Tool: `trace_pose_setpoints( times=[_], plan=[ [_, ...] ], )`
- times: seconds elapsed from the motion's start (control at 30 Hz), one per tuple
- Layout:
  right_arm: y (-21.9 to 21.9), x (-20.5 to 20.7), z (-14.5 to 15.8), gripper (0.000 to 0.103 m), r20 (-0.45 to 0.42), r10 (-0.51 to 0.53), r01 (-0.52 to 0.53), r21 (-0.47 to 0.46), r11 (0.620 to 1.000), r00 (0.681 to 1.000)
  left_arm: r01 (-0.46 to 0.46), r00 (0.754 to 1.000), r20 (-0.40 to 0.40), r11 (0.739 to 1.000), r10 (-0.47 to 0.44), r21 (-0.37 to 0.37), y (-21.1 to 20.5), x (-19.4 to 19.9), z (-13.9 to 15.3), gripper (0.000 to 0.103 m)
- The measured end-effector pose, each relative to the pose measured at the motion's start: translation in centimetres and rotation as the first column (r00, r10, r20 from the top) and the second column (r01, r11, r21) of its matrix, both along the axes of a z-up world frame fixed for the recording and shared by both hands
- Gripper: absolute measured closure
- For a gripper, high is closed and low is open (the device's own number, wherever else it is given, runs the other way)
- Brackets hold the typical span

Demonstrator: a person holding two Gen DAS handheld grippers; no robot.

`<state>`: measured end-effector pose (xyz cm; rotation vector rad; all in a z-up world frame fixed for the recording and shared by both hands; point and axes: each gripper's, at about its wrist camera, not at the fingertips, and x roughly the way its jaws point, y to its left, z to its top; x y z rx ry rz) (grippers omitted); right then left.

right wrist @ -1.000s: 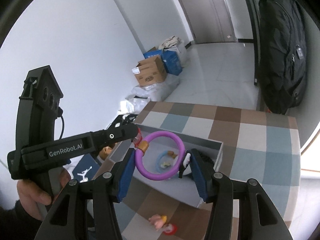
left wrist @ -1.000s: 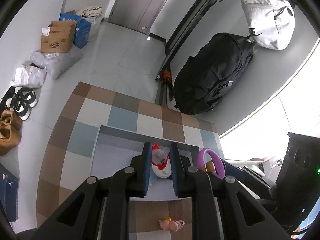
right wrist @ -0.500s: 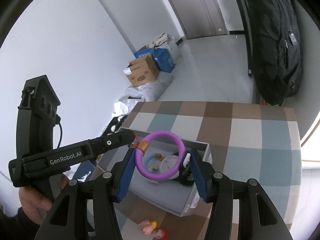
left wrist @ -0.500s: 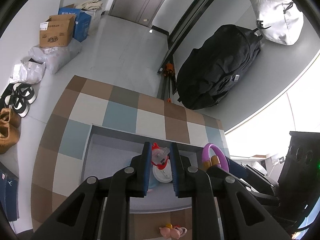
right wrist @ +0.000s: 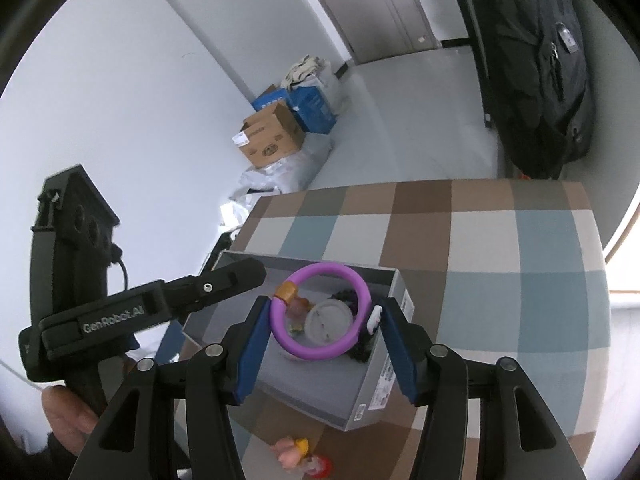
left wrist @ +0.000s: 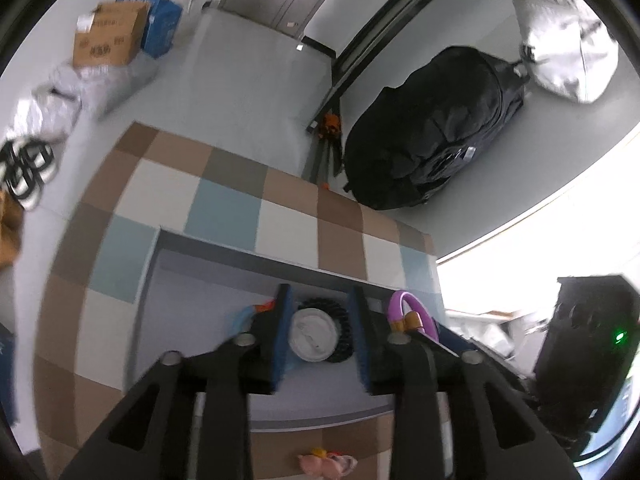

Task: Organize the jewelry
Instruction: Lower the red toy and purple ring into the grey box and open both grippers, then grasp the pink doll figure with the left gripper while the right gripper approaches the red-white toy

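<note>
An open grey box sits on the checked table. A white round disc and a black coiled hair tie lie inside it. My left gripper hangs over the box, its jaws opening with nothing between them. An orange-red piece shows just left of its left finger. My right gripper is shut on a purple bracelet with an orange bead, held above the box. Its jaws are beginning to open. A small white charm sits against the right pad.
A pink and yellow trinket lies on the checked cloth in front of the box. A hand holds the left gripper's handle. On the floor beyond are a black backpack, a cardboard box and shoes.
The left jaws have opened and the red-and-clear piece they held is gone from between them. Both grippers have sunk a little toward the box. The bracelet stays in the right gripper.
</note>
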<state>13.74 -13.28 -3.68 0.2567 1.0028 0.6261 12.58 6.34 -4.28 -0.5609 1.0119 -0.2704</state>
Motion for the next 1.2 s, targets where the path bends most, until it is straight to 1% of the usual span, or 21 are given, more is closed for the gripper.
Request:
trace_pose_setpoints(
  times=[0.03,0.1,0.13,0.2,0.27,0.33,0.47,0.53,0.6,0.67,0.7,0.77,0.83,0.87,0.93,0.97,1.0,1.03,1.2],
  plan=[
    [-0.1,0.0,0.1,0.043,0.002,-0.003,0.003,0.003,1.000,1.000,-0.012,1.000,-0.002,1.000,0.012,-0.022,0.3,-0.1,-0.1,0.059],
    [-0.3,-0.2,0.5,0.041,0.012,-0.004,0.004,0.025,1.000,1.000,-0.031,0.999,0.008,0.998,0.031,-0.057,0.7,-0.3,0.0,0.048],
    [-0.4,-0.3,0.8,0.041,0.023,-0.002,0.002,0.036,0.999,1.000,-0.041,0.999,0.009,0.997,0.042,-0.064,0.9,-0.5,0.1,0.046],
    [-0.3,-0.5,1.2,0.032,0.043,0.003,-0.005,0.044,0.999,0.999,-0.048,0.999,0.009,0.996,0.049,-0.073,1.2,-0.6,0.2,0.045],
    [-0.2,-0.7,1.5,0.030,0.063,0.006,-0.008,0.035,0.999,0.998,-0.055,0.998,0.001,0.996,0.056,-0.077,1.3,-0.7,0.2,0.045],
    [-0.1,-0.8,1.5,0.029,0.063,0.008,-0.010,0.027,1.000,0.998,-0.054,0.999,-0.005,0.996,0.054,-0.071,1.2,-0.6,0.1,0.044],
    [-0.4,-0.9,1.4,0.021,0.056,-0.003,0.003,0.014,1.000,0.998,-0.051,0.999,-0.007,0.998,0.050,-0.027,0.9,-0.8,0.2,0.044],
    [-0.6,-0.9,1.5,0.018,0.061,-0.010,0.010,0.008,1.000,0.998,-0.052,0.999,-0.013,0.999,0.052,0.014,0.8,-0.9,0.3,0.042],
    [-0.8,-1.1,1.6,0.012,0.067,-0.018,0.018,0.002,1.000,0.998,-0.048,0.999,-0.004,0.998,0.048,0.049,0.7,-1.3,0.5,0.041],
    [-1.0,-1.3,1.7,0.010,0.071,-0.022,0.022,-0.001,1.000,0.997,-0.047,0.999,0.007,0.996,0.047,0.080,0.6,-1.7,0.7,0.040],
    [-1.1,-1.3,1.7,0.009,0.072,-0.024,0.024,-0.002,1.000,0.997,-0.047,0.999,0.019,0.994,0.045,0.097,0.6,-1.9,0.8,0.038],
    [-1.2,-1.5,1.7,0.008,0.073,-0.026,0.027,-0.006,1.000,0.997,-0.061,0.997,0.048,0.988,0.054,0.140,0.5,-2.3,1.0,0.030],
    [-1.2,-1.7,1.8,0.006,0.081,-0.025,0.027,-0.015,1.000,0.996,-0.072,0.997,0.046,0.982,0.065,0.177,0.5,-2.6,1.0,0.029],
    [-1.1,-1.8,1.9,0.004,0.089,-0.025,0.027,-0.022,0.999,0.996,-0.073,0.997,0.046,0.981,0.066,0.177,0.5,-2.9,1.1,0.029],
    [-1.1,-2.2,2.0,0.004,0.103,-0.019,0.023,-0.037,0.999,0.995,-0.078,0.995,0.080,0.982,0.065,0.170,0.6,-3.7,1.7,0.028],
    [-1.0,-2.4,2.1,0.004,0.110,-0.014,0.018,-0.041,0.999,0.994,-0.079,0.994,0.094,0.981,0.063,0.179,0.6,-4.0,1.9,0.027],
    [-1.0,-2.6,2.1,0.004,0.117,-0.010,0.015,-0.045,0.999,0.993,-0.083,0.992,0.111,0.976,0.062,0.201,0.4,-4.4,2.1,0.023],
    [-1.0,-2.8,2.2,0.003,0.123,-0.007,0.013,-0.048,0.999,0.992,-0.090,0.991,0.121,0.972,0.064,0.216,0.3,-4.6,2.2,0.021],
    [-1.1,-4.0,2.6,0.000,0.164,-0.004,0.018,-0.081,0.997,0.986,-0.089,0.988,0.146,0.965,0.054,0.247,-0.3,-5.7,2.3,0.021]
  ],
)
